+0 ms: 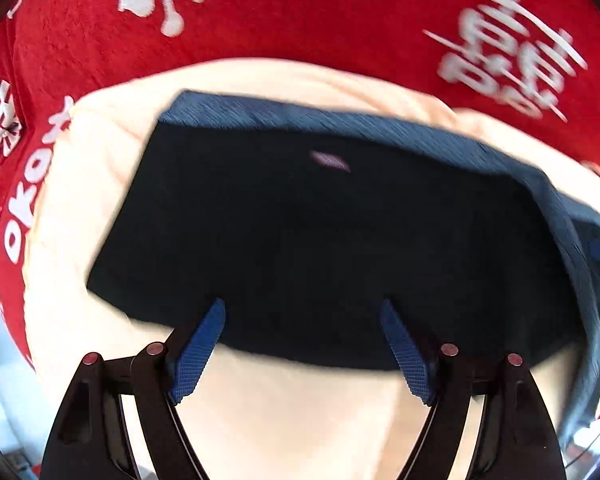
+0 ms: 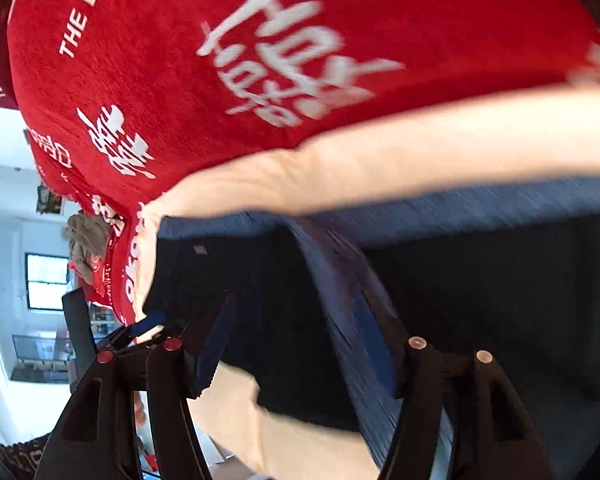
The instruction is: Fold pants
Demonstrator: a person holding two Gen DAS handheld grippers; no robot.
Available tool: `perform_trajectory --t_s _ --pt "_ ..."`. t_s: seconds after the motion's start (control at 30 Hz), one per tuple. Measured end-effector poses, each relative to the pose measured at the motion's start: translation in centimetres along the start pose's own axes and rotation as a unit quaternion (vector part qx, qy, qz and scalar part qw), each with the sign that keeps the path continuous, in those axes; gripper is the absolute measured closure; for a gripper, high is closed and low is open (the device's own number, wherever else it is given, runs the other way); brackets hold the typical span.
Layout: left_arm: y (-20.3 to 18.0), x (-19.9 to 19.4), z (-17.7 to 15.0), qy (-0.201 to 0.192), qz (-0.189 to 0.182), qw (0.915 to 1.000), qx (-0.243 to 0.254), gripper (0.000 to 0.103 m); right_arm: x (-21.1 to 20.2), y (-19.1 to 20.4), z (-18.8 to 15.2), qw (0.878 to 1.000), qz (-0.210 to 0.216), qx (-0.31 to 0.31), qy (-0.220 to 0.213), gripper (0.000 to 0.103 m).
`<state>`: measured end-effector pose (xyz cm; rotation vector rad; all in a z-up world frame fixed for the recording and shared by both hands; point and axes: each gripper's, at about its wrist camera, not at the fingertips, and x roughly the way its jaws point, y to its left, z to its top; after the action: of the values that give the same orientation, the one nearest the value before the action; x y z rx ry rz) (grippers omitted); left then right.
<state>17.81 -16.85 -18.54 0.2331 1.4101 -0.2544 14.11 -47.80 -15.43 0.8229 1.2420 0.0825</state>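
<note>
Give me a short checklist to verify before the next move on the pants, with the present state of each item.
1. Left gripper open, nothing between its fingers: ok.
2. Pants already folded into a compact block on the cream cloth: ok.
3. Right gripper state: cannot tell; the pants hide its fingertips.
4. Right gripper free of fabric: not ok; a fold of the pants lies across it in the right wrist view.
5. Pants inside the cream cloth, not on the red blanket: ok on the near and left sides, right edge cannot tell.
6. Images sharp enough to judge edges: not ok, both are motion-blurred.
</note>
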Motion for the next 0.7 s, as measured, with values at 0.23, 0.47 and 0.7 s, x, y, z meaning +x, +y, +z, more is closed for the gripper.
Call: perform_trajectory --t_s 0.23,0.47,0.7 --pt "-6.6 -1.4 -4.1 0.026 -0.069 0.9952 0.064 0.022 -6.3 -5.7 -9.2 0.993 -0.036 0.103 -0.035 0.036" --pt "-13.7 -1.7 -6.0 0.038 -0.161 0.9785 0.123 0.022 -10.1 -11.8 -19.4 0.974 -0.077 0.195 -0.082 0.036" --pt "-20.6 -2.6 -8.5 0.049 -0.216 0.9600 0.171 0.022 -12.9 -16.8 -27.5 0.949 -0.129 0.260 -0.124 0.036"
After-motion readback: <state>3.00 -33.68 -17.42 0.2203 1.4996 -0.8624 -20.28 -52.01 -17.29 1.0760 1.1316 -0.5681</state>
